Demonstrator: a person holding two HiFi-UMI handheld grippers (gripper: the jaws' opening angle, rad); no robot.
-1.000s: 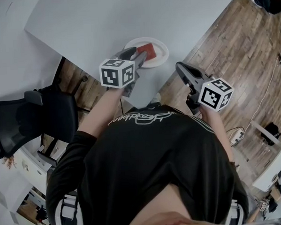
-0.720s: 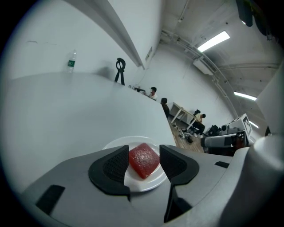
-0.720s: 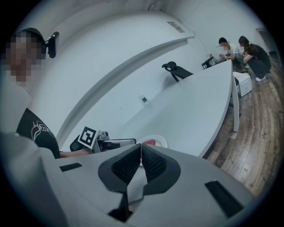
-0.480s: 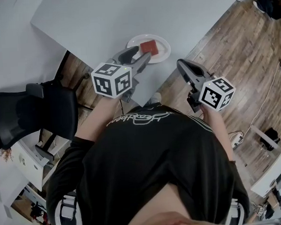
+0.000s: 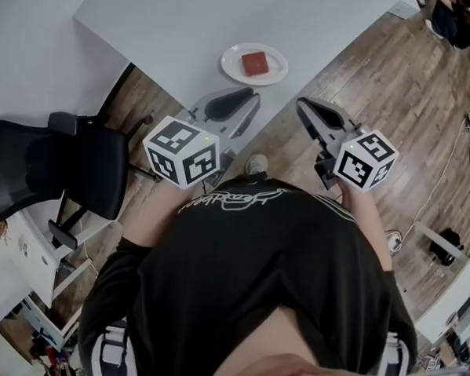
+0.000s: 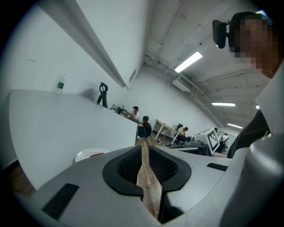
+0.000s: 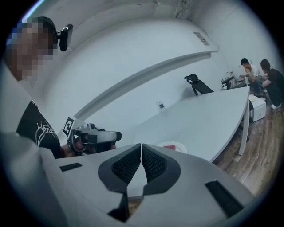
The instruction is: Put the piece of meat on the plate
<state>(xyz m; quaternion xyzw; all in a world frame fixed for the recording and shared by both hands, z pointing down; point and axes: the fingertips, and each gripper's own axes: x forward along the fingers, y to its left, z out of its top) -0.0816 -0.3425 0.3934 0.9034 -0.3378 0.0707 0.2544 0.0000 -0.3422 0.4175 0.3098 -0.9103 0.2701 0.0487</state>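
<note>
The piece of meat [image 5: 253, 63] — a red, squarish slab — lies flat in the middle of the white plate [image 5: 230, 70]. The plate sits on the white table [image 5: 203, 20], near the table's corner that points toward the person. In the left gripper view only a low red sliver shows above the plate's rim, most likely the same meat.

The left gripper [image 5: 246, 96] hangs over the table's edge just short of the plate, apart from it, pointing toward it. Its jaws have just been closing and now stand nearly together with a slim gap, nothing between them; wood floor shows through the gap.

The right gripper [image 5: 303, 106] is held off the table, over the wooden floor [image 5: 386, 73], well to the side of the plate. Its jaws meet at the tips — nothing is in them.

A black office chair [image 5: 57, 169] stands beside the table on the person's left.
</note>
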